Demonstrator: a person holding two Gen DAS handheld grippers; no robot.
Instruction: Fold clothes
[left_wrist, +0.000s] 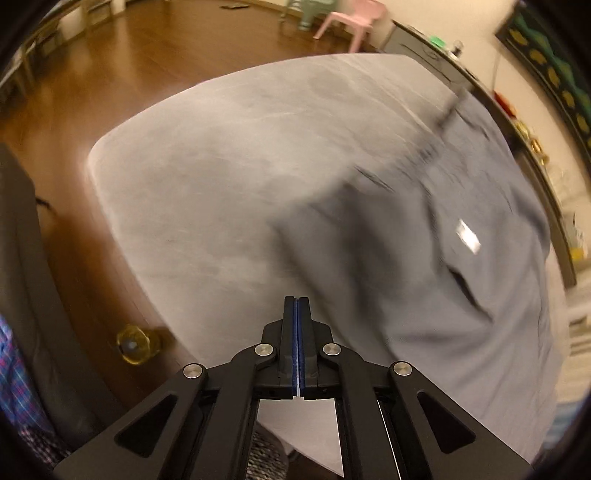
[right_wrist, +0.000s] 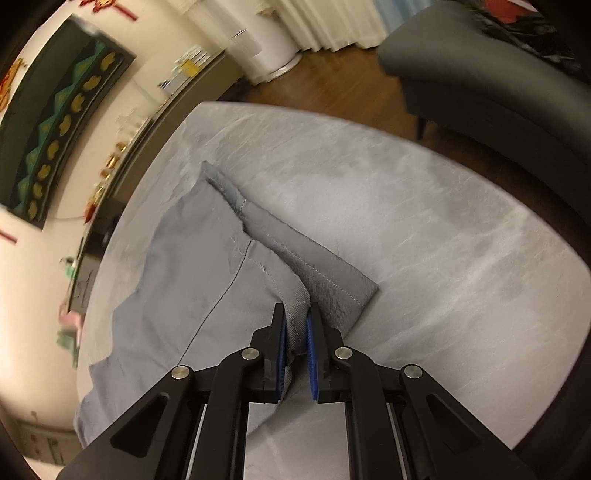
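Note:
A grey-blue garment (right_wrist: 207, 280) lies on a grey marbled table (right_wrist: 424, 236). My right gripper (right_wrist: 296, 317) is shut on a hemmed edge of the garment, and the fabric bunches between the blue pads. In the left wrist view the same garment (left_wrist: 461, 266) spreads blurred over the right part of the table (left_wrist: 221, 192), with a small white label on it. My left gripper (left_wrist: 297, 306) is shut with nothing between its pads, above the table's near edge, left of the garment.
Brown wood floor (left_wrist: 110, 74) surrounds the table. A pink chair (left_wrist: 351, 26) stands far back. A dark sofa (right_wrist: 498, 85) is beyond the table's right. A low cabinet with small items (right_wrist: 122, 147) runs along the wall. A yellow object (left_wrist: 135, 343) lies on the floor.

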